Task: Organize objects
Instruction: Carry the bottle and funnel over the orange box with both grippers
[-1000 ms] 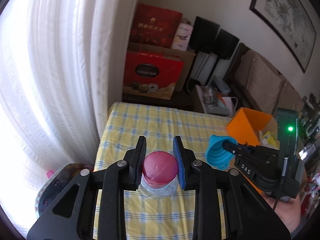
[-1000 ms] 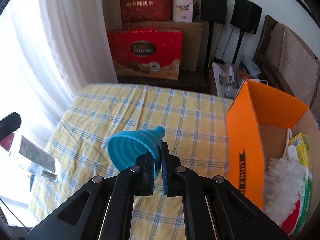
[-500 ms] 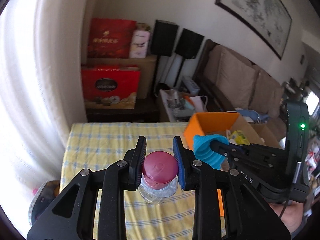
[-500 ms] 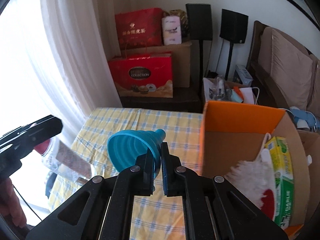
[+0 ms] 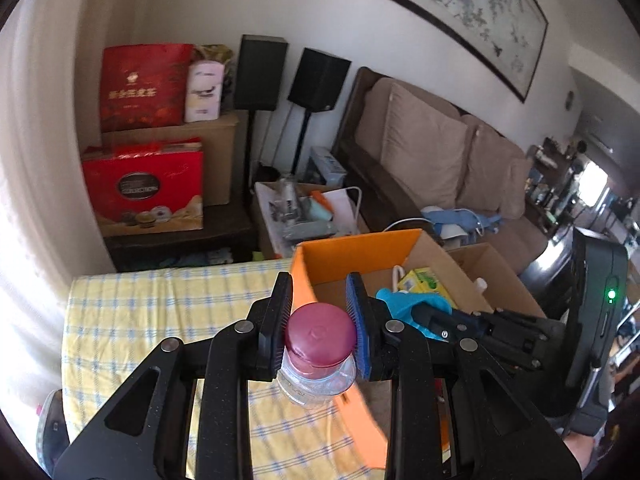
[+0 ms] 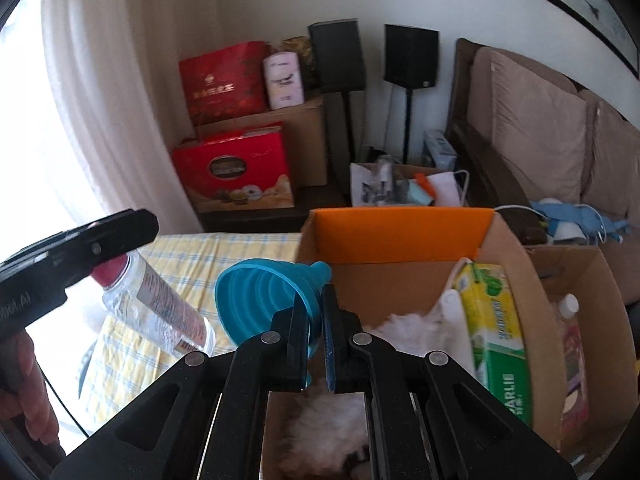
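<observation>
My left gripper [image 5: 320, 304] is shut on a clear plastic bottle with a dark red cap [image 5: 320, 334], held in the air at the near left wall of the orange cardboard box [image 5: 360, 248]. The right wrist view shows the bottle [image 6: 160, 304] tilted, left of the box [image 6: 400, 232]. My right gripper [image 6: 318, 304] is shut on the rim of a blue collapsible funnel [image 6: 260, 296], held over the box's left edge. The funnel also shows in the left wrist view [image 5: 412, 304].
The box holds a green carton [image 6: 496, 332], a white fluffy duster [image 6: 404, 332] and a small bottle [image 6: 568, 308]. It stands on a yellow checked tablecloth [image 5: 140, 312]. Red gift bags [image 5: 148, 188], speakers and a brown sofa [image 5: 440, 152] stand behind.
Both grippers have swung right toward the box with their loads. The bottle is now at the box's near wall and the funnel is over the box's left edge.
</observation>
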Motion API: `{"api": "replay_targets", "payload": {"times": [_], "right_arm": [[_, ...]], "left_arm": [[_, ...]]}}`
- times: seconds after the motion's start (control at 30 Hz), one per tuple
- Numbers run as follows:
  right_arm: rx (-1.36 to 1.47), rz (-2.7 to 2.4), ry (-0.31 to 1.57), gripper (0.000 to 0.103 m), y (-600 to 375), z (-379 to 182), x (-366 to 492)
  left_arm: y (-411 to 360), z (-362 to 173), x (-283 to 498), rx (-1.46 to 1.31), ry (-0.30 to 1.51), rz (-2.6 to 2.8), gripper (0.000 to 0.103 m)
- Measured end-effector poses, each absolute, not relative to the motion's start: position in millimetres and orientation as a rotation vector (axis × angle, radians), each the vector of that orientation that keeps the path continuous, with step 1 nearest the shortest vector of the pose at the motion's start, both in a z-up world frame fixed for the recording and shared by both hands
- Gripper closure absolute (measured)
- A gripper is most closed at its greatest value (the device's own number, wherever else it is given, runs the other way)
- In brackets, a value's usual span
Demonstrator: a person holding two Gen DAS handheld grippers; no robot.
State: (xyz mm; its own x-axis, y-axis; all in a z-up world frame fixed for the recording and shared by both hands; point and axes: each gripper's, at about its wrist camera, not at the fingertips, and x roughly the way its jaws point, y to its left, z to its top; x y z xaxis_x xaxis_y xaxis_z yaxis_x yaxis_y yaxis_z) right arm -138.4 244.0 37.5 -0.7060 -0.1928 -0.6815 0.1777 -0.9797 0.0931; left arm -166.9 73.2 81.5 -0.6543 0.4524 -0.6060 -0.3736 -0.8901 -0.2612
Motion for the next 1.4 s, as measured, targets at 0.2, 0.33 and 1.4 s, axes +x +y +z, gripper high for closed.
{"api": "replay_targets", "payload": {"times": [0.2,0.33,1.4], "right_arm": [[1.105,-2.757,-0.09,0.098,272.0,34.8,-139.1],[1.108,-2.774,-0.131,0.098,291.6,32.3,-136.7],[1.394,-2.715,-0.19,0.097,341.9,-32.4,-244.3]], "left_arm": [[110.6,82.9,-177.0,-0.96,-0.071,2.475,0.078],[132.6,80.2,-183.1,-0.963,-0.02,2.464,0.078],[190.0,2.8,-233.8,-1.141,0.109,2.441,0.078]]}}
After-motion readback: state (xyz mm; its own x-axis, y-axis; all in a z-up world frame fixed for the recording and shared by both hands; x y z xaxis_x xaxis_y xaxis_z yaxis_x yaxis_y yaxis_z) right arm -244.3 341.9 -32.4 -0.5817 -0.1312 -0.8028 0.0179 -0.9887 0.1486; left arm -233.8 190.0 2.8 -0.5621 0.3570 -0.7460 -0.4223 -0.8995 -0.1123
